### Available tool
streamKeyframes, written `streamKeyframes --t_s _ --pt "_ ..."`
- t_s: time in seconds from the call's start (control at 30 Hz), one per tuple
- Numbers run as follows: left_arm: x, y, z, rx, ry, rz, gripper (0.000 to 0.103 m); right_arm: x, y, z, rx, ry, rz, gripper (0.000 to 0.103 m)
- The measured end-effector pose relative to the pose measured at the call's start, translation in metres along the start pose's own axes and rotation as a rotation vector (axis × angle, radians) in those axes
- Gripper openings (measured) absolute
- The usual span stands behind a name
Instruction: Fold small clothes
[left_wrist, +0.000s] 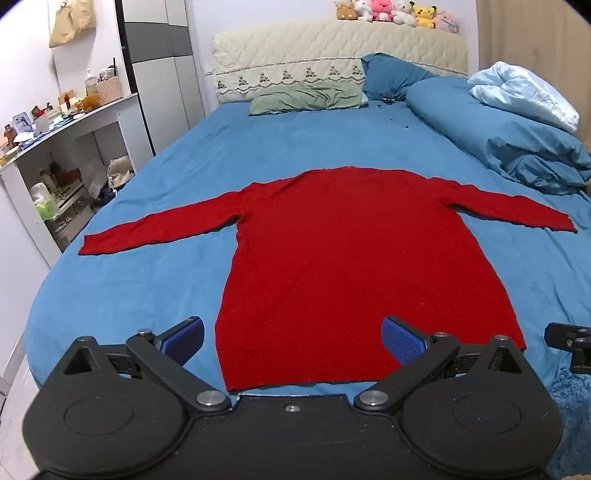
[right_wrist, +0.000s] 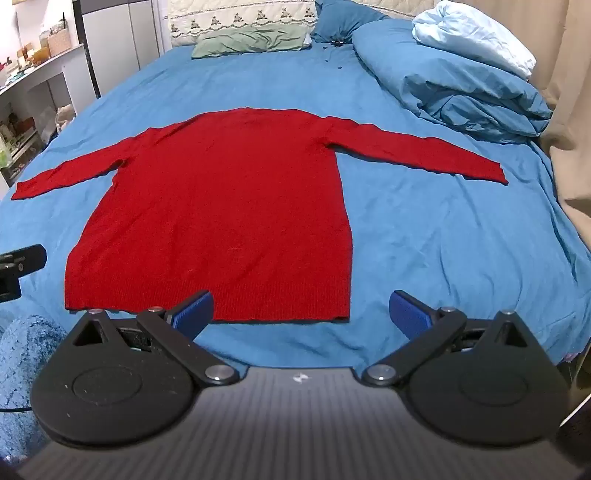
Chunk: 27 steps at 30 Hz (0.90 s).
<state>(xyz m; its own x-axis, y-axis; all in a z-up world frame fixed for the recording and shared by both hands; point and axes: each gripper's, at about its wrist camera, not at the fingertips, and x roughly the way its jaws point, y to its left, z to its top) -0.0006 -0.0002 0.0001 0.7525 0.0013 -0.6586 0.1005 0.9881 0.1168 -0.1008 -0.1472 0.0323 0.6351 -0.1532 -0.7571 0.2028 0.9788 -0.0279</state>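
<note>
A red long-sleeved sweater (left_wrist: 351, 258) lies flat on the blue bed sheet (left_wrist: 147, 277), both sleeves spread out to the sides, hem toward me. It also shows in the right wrist view (right_wrist: 229, 214). My left gripper (left_wrist: 293, 341) is open and empty, hovering over the hem near its left corner. My right gripper (right_wrist: 301, 312) is open and empty, just in front of the hem's right corner. The right gripper's edge shows at the right of the left wrist view (left_wrist: 569, 343).
A rolled blue duvet (left_wrist: 498, 125) and pale blue blanket (left_wrist: 524, 92) lie at the bed's far right. Pillows (left_wrist: 306, 98) and a quilted headboard (left_wrist: 332, 48) with plush toys are at the back. A cluttered white shelf unit (left_wrist: 66, 155) stands left.
</note>
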Motion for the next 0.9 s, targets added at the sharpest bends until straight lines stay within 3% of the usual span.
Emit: streamKeyframes --t_s 0.9 --pt "-0.002 0.0 -0.002 -0.013 -0.002 -0.002 0.103 0.001 0.002 -0.001 0.005 0.005 0.002 0.103"
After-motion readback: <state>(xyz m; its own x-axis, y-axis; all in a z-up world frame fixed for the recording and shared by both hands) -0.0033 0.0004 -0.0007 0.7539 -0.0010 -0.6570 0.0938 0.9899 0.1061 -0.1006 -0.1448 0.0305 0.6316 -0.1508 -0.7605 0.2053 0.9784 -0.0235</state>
